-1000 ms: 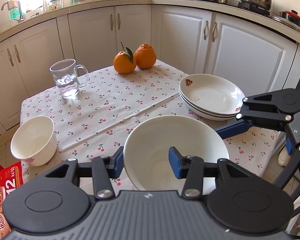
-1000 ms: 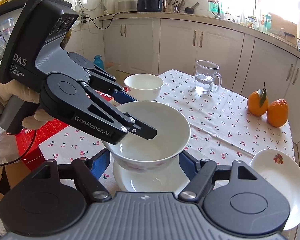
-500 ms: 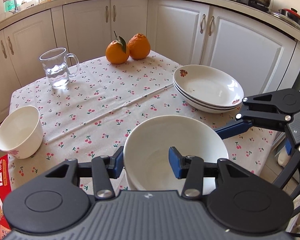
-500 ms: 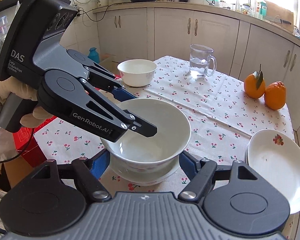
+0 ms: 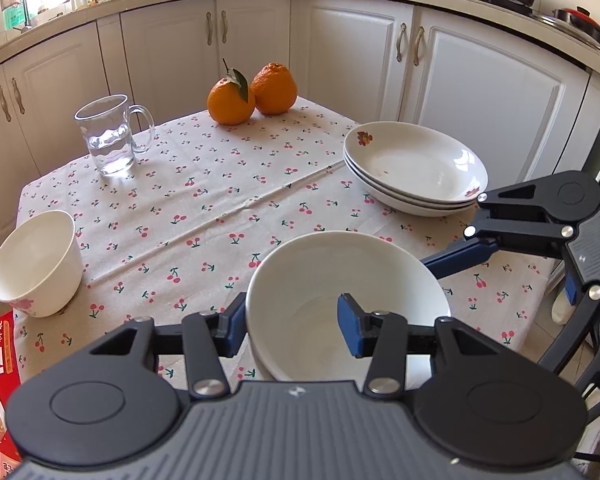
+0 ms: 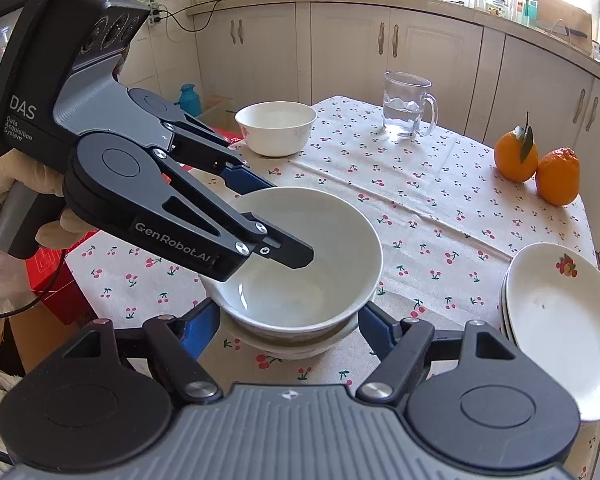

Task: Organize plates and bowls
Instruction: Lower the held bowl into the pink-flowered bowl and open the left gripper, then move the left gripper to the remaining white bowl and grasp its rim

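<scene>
A white bowl (image 5: 340, 280) is gripped by the left tongs (image 5: 292, 322): one blue pad is set outside the rim and the other inside, so the wall is pinched between them. In the right wrist view this bowl (image 6: 300, 256) is seen nested in a second bowl (image 6: 292, 344) that rests on the cherry-print desk (image 6: 420, 200) near its front edge. The right tongs (image 6: 288, 326) are spread wide, with a finger on either side of the lower bowl; whether it is touched cannot be told. A stack of plates (image 5: 416, 168) is seen by the desk's right edge, and a small bowl (image 5: 36, 264) at its left edge. A glass mug (image 5: 110, 136) holding water and two oranges (image 5: 252, 94) are placed along the far edge.
</scene>
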Motion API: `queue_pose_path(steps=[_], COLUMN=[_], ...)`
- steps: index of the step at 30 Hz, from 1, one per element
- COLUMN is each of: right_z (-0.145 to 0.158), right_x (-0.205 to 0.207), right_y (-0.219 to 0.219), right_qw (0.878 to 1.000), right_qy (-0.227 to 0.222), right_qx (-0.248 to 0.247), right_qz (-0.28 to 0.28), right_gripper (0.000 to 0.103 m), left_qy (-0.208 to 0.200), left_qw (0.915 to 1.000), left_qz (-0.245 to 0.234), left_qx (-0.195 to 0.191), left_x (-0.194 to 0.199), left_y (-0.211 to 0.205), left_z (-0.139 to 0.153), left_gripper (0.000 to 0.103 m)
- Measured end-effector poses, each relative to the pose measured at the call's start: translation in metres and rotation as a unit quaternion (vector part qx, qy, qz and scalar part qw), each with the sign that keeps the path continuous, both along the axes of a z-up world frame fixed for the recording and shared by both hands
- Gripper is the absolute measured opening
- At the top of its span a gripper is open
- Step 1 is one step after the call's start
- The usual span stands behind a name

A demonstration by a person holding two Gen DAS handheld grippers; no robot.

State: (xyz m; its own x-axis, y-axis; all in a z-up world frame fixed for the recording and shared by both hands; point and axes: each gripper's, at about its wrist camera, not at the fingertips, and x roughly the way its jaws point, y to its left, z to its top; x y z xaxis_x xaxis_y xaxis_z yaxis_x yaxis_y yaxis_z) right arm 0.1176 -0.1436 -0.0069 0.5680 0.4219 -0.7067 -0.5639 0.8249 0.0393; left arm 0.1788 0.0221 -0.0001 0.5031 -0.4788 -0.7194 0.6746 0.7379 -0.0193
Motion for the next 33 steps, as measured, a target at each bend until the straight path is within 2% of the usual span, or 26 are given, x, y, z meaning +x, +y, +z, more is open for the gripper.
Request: queue_pose_path(steps=[5,7,9,11,16,24,33], right_z=[0.000,-0.001,0.002,0.006,0.015,0.027,0.038], right_x=[0.001,0.001,0.000,-0.001,0.001,0.017,0.057], right_y=[0.001,0.001,0.000,0.000,0.006,0.025,0.056], right_qw=[1.000,1.000,1.000,1.000,0.999,0.998,0.994], right_qy=[0.001,0.000,-0.002,-0.008,-0.020,-0.025,-0.030], right_qx=[-0.006,-0.006,-0.003,-0.004,-0.023,-0.025,-0.042], right_qz=[-0.002,-0.001,0.004,0.009,0.022,0.052,0.096], right_gripper=[0.081,0.087,0.093,0.095,0.098,0.098,0.098], left_qy=[0.001,0.002,-0.005,-0.020,-0.041,-0.047,-0.043], left_qw=[1.0000,0.9999,0.9999,0.9996,0.9983,0.9955,0.9917], left_qz=[-0.002,-0.003,-0.002,0.003,0.030,0.079,0.121], left_qx=[-0.009,-0.012,-0.016,-0.018,-0.027,-0.023,-0.011], left_x=[0.000,0.000,-0.002,-0.004,-0.005,0.004,0.032], left_y=[0.004,0.005,0.009,0.015,0.039,0.082,0.122], left_z=[0.000,0.000,0.002,0.007,0.016,0.011,0.001], left_gripper=[0.048,0.050,0.057,0.068,0.079,0.080,0.080])
